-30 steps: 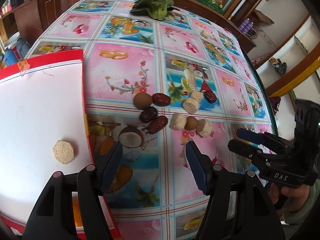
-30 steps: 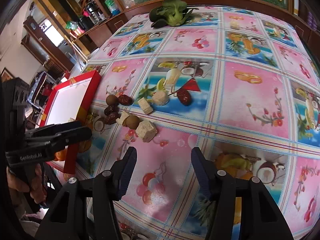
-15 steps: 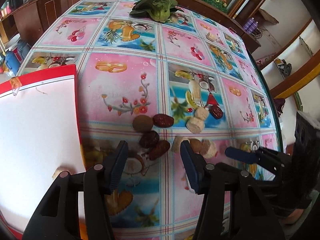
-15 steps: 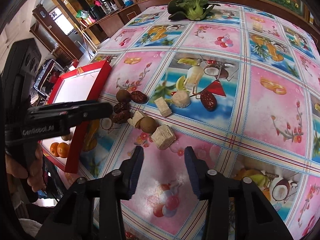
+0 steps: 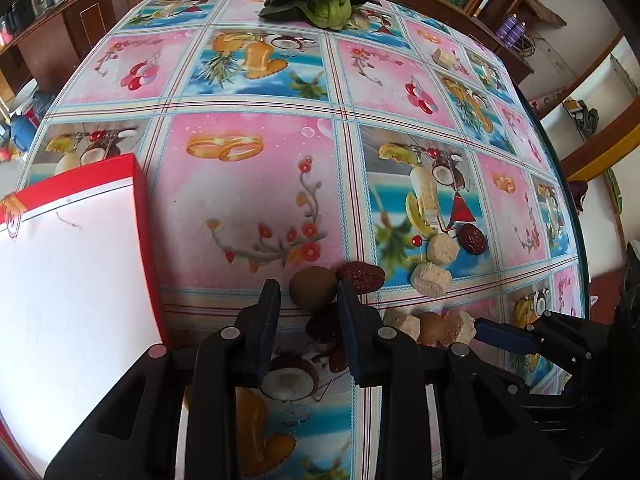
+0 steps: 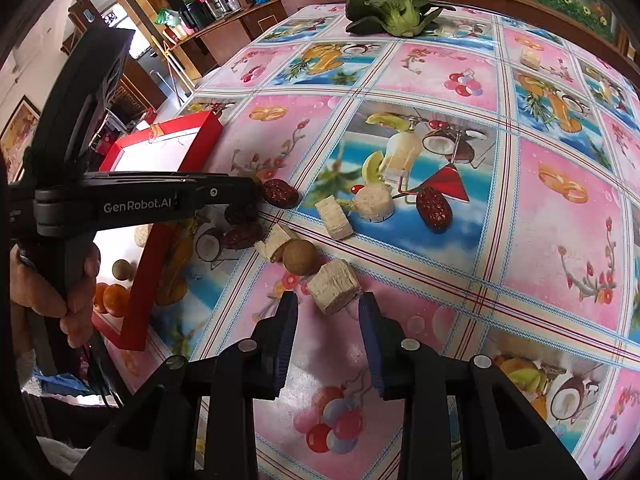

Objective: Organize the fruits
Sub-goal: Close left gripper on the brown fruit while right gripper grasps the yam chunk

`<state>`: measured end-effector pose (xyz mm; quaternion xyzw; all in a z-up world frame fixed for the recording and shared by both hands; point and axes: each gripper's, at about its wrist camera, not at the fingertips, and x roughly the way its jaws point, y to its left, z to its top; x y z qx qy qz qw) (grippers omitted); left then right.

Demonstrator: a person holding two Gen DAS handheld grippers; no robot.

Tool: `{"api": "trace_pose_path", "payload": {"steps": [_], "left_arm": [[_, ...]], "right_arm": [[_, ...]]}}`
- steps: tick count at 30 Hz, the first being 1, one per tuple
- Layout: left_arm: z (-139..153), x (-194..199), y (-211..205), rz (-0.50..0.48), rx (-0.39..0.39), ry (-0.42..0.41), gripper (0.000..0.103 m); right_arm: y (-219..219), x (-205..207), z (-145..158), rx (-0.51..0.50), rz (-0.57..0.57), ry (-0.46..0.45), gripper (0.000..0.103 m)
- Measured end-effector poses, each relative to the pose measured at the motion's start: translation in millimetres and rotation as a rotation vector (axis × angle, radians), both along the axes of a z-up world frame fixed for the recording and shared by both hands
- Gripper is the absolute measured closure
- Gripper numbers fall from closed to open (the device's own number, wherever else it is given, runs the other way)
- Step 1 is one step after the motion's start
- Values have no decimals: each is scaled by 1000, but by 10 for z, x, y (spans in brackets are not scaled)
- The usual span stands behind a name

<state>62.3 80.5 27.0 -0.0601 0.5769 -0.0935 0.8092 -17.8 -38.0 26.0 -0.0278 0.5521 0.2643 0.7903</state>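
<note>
A cluster of fruit lies on the patterned tablecloth: brown round fruits (image 5: 313,289), dark red dates (image 5: 362,276) and pale cut chunks (image 5: 430,279). My left gripper (image 5: 307,297) is open with its fingertips on either side of a brown round fruit and a dark date (image 5: 322,326). My right gripper (image 6: 327,307) is open just short of a pale chunk (image 6: 334,285), beside another brown fruit (image 6: 301,256). The red-rimmed white box (image 5: 60,272) at the left holds oranges (image 6: 111,299), a brown fruit and a pale chunk.
A green leafy vegetable (image 5: 320,0) lies at the table's far edge. A lone date (image 6: 433,210) and pale chunks (image 6: 374,203) lie further right. A small pale piece (image 6: 529,56) sits far back. Wooden shelves surround the table.
Both grippers moved forward to the fruit cluster and narrowed their opening. The left now straddles the brown fruit and a date; the right has come up to the pale chunk.
</note>
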Motion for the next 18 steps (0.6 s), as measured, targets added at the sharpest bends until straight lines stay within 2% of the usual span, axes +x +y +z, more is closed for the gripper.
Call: {"api": "trace_pose_path", "payload": {"steps": [5,12,18], "left_arm": [[-38,44,-57,-26,16,4,80],[-37,12,-56,-38,13,-5,80],[47,-83,-14,-28,-33,-21,80]], "right_arm": [[52,38,-57,-19,10,3,78],[55,37,-62,-20,20,-5,79],[11,6,-11,6,1,-6,81]]}}
